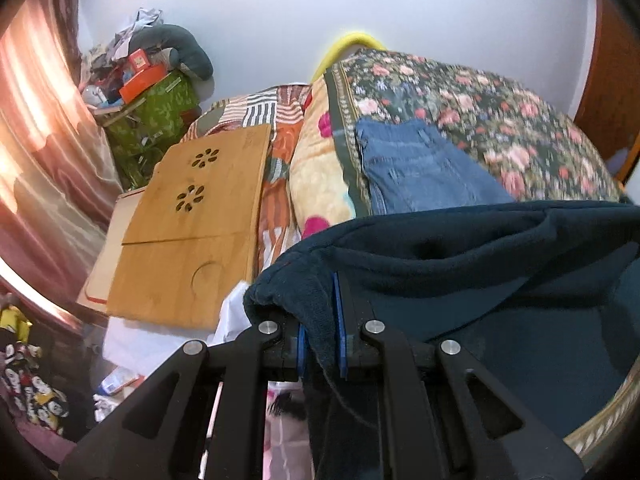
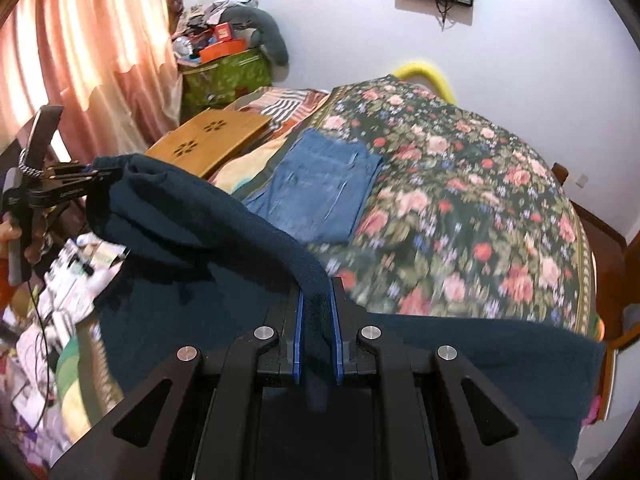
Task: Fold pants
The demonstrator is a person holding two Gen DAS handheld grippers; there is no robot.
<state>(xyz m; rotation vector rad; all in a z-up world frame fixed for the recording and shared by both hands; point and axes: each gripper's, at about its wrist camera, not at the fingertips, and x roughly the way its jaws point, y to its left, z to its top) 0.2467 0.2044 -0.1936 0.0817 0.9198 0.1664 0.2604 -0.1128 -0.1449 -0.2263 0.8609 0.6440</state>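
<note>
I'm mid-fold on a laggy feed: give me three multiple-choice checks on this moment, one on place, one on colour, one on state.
1. Where do the folded jeans lie?
A. on the floral bedspread
B. on the wooden lap tray
C. on the floor

2. What colour are the pants being held?
A. red
B. dark teal
C. white

3. How do the grippers stand?
A. both open
B. only one shut
C. both shut on the pants

Answers:
1 A, the jeans rest flat on the flowers.
2 B, the cloth is deep blue-green.
3 C, the left gripper and right gripper each pinch cloth between blue pads.

clear: floral bedspread (image 2: 460, 208) right | blocked: folded jeans (image 2: 320, 192), wooden tray (image 2: 216, 136) left
</note>
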